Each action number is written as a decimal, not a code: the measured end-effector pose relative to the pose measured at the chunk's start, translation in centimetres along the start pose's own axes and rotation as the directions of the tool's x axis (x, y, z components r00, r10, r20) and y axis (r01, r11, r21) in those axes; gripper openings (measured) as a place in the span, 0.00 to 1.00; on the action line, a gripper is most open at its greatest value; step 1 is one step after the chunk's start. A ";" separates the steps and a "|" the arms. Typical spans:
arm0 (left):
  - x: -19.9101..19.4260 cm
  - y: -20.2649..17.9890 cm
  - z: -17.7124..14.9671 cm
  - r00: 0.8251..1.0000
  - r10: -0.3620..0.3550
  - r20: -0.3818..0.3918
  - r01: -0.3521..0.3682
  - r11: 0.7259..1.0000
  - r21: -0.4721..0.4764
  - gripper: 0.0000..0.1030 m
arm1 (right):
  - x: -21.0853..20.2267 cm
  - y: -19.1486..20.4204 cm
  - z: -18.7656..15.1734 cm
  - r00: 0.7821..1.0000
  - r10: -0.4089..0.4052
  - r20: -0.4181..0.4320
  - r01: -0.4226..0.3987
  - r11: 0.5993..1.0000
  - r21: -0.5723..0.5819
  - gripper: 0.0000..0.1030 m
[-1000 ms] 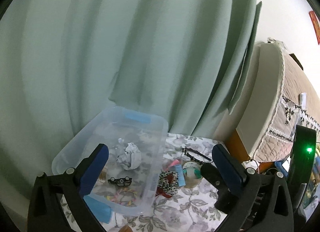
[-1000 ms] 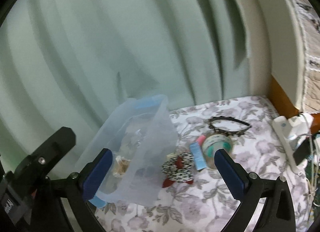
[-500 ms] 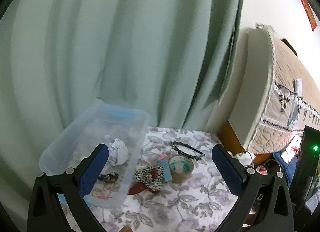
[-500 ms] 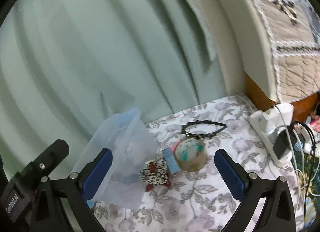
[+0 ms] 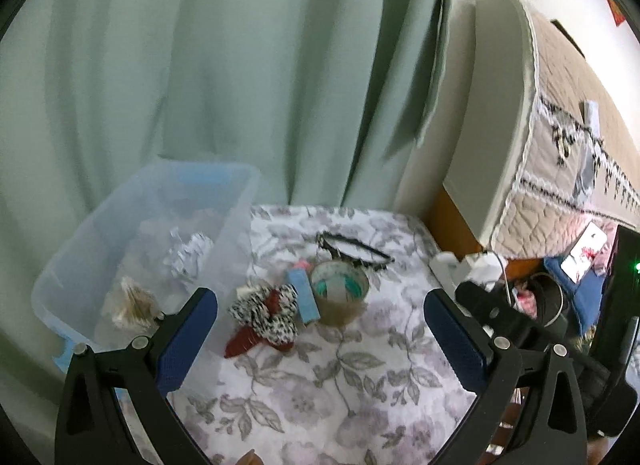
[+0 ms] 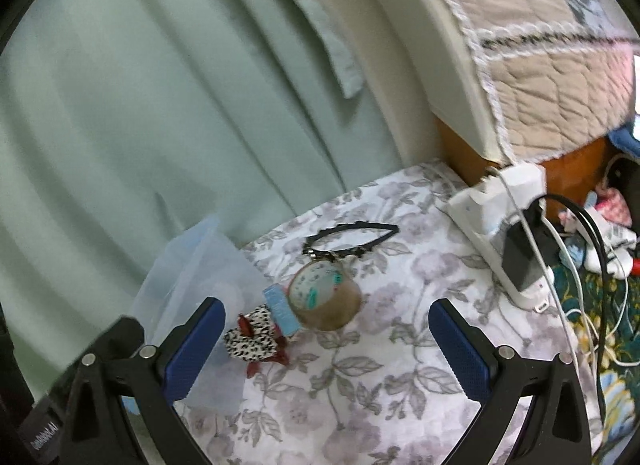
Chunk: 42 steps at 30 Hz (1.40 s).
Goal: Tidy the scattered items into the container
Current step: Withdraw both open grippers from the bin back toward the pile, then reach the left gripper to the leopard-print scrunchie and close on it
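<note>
A clear plastic bin [image 5: 240, 201] [image 6: 196, 261] sits at the left on a floral cloth, holding crumpled paper [image 5: 190, 255] and a brownish item [image 5: 134, 301]. Right of it lie a leopard-print bow with red parts [image 5: 272, 311] [image 6: 254, 337], a small blue box [image 5: 304, 297] [image 6: 280, 307], a tape roll [image 5: 340, 291] [image 6: 326, 297] and a black headband [image 5: 352, 249] [image 6: 350, 239]. My left gripper [image 5: 320, 341] hangs open above the cloth, nearer than the bow and tape. My right gripper [image 6: 326, 349] is open too, just short of the tape roll. Neither holds anything.
A green curtain [image 5: 240, 65] hangs behind the bin. A white power strip with plugs and cables [image 6: 508, 233] lies at the cloth's right edge. Beyond it rises a bed with a quilted cover [image 5: 560, 145]. Bare floral cloth [image 5: 320, 405] spreads in front.
Both views have swung right and drawn back from the bin. The scattered items now sit between the fingers of each gripper. Both grippers stay open.
</note>
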<state>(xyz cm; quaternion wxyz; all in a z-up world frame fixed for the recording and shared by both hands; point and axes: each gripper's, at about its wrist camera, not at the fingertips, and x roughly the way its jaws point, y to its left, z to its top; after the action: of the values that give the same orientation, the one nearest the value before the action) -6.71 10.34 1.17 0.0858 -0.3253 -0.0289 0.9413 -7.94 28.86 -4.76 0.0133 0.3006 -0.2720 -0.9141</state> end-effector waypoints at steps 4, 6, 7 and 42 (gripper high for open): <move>1.3 -0.4 -0.7 0.999 -0.040 -0.035 0.040 0.999 0.005 1.00 | 0.3 -1.6 0.0 1.000 0.013 0.017 -0.014 0.998 0.059 1.00; 1.9 -0.5 -1.0 0.998 -0.048 -0.050 0.048 0.999 0.008 1.00 | 0.5 -1.8 0.0 1.000 0.009 0.023 -0.010 0.999 0.051 1.00; 2.3 -0.6 -1.1 0.997 -0.046 -0.058 0.047 0.999 0.013 1.00 | 0.7 -1.8 -0.1 1.000 0.003 0.021 -0.004 0.999 0.042 1.00; 12.2 1.9 -4.1 0.961 0.157 -0.227 -0.166 0.986 -0.021 0.56 | 10.7 -4.1 -2.5 0.973 0.128 -0.192 -0.115 0.990 0.079 0.81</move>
<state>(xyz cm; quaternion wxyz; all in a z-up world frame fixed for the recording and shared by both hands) -13.93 10.68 -9.68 0.0052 -0.4326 -0.0110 0.9015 -14.74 29.12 -14.37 0.0858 0.3724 -0.3181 -0.8676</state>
